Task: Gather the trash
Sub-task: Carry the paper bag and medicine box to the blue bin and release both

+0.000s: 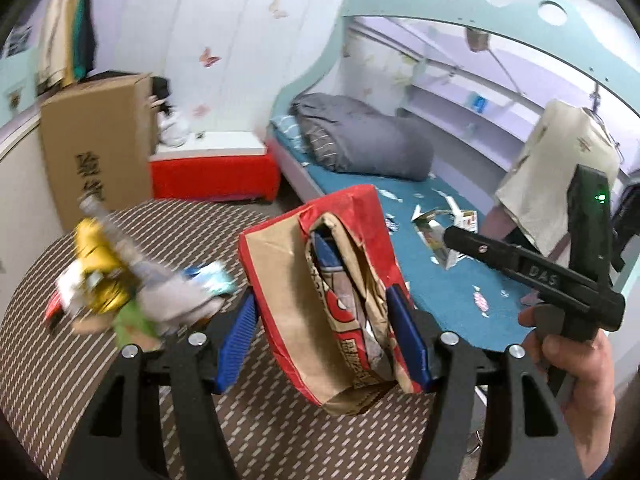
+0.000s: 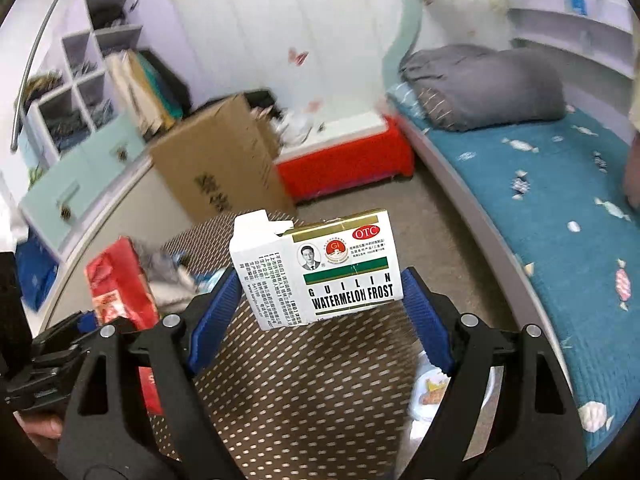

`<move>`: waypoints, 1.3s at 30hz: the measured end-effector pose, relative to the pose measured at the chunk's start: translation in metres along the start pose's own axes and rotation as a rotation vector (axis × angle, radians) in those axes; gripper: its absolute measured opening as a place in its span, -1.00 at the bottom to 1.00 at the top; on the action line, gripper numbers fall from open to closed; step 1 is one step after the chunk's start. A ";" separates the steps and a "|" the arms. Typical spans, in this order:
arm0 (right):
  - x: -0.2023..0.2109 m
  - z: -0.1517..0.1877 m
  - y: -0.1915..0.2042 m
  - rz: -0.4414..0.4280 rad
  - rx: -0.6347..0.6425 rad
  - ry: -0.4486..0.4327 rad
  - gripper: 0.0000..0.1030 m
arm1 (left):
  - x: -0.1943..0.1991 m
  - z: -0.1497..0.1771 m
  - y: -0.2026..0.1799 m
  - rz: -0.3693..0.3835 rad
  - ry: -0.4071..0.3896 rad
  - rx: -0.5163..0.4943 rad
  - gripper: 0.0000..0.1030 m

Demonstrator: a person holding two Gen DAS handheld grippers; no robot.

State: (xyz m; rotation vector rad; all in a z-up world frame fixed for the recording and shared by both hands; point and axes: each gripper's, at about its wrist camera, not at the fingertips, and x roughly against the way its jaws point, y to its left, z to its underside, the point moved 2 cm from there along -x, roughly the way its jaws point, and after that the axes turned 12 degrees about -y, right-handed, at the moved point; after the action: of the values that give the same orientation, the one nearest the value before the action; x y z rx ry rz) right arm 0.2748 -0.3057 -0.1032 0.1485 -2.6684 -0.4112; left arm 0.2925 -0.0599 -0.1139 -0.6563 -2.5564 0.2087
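My left gripper (image 1: 324, 340) is shut on a red and brown paper bag (image 1: 320, 300), held open-mouthed above the striped floor mat (image 1: 80, 380). The bag also shows at the left of the right wrist view (image 2: 120, 284). My right gripper (image 2: 320, 312) is shut on a white "Guilin Watermelon Frost" medicine box (image 2: 320, 268), held in the air over the mat. The right gripper also shows at the right of the left wrist view (image 1: 452, 236), near torn paper scraps (image 1: 432, 224) on the bed. A blurred heap of wrappers and trash (image 1: 120, 284) lies on the mat to the left.
A bed with a teal sheet (image 2: 560, 220) and a grey duvet (image 2: 488, 84) runs along the right. A cardboard box (image 2: 216, 164) and a red bench (image 2: 344, 160) stand at the far wall. White cabinets (image 2: 72, 148) are at the left. A small wrapper (image 2: 430, 392) lies on the floor by the bed.
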 end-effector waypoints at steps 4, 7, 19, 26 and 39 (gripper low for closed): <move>0.020 -0.018 -0.041 0.083 -0.058 -0.054 0.54 | -0.028 -0.013 -0.034 0.070 0.020 -0.042 0.23; 0.031 -0.021 -0.080 0.154 -0.119 -0.069 0.54 | -0.051 -0.015 -0.059 0.118 0.047 -0.080 0.23; -0.017 0.071 -0.202 0.324 -0.367 0.142 0.54 | -0.142 0.015 -0.141 0.215 0.224 -0.204 0.24; -0.067 0.129 -0.245 0.320 -0.524 0.270 0.64 | -0.180 0.040 -0.159 0.200 0.315 -0.256 0.24; -0.013 0.094 -0.255 0.343 -0.553 0.102 0.82 | -0.233 0.069 -0.176 0.176 0.411 -0.292 0.74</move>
State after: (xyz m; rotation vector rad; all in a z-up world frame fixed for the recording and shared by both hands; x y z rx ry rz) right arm 0.2559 -0.5214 -0.2684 -0.4349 -2.3160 -0.9663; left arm 0.3634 -0.3291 -0.2260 -0.9283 -2.1495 -0.2269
